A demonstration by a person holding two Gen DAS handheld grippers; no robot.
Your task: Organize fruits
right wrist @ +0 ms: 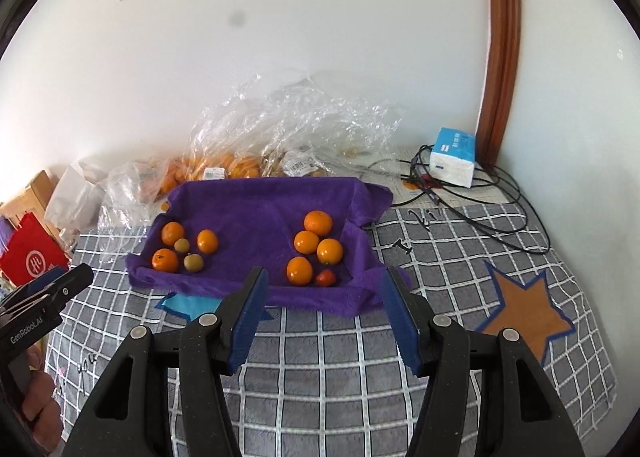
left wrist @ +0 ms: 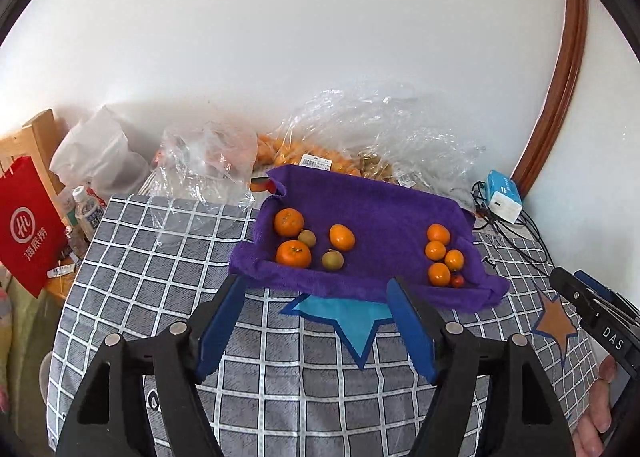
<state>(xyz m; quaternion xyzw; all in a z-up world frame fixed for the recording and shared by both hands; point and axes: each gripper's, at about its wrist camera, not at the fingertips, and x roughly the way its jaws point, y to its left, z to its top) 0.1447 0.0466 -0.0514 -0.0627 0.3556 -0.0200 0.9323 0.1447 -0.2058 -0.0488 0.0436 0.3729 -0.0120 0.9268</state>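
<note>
Clear plastic bags behind purple towel, cables right.

Purple towel, grey-and-white checked tablecloth

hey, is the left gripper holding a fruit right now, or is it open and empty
Open and empty. The left gripper has its blue pads spread with only checked cloth between them; all the fruit lies on the purple towel.

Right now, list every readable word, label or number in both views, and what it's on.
"DAS": black right gripper body.
"GenRobot.AI": black left gripper body.
"海底捞": red paper bag, under a round white logo.
Barcode labels on clear plastic fruit bags: too small.
Blue-white box print: too blurred.
</note>
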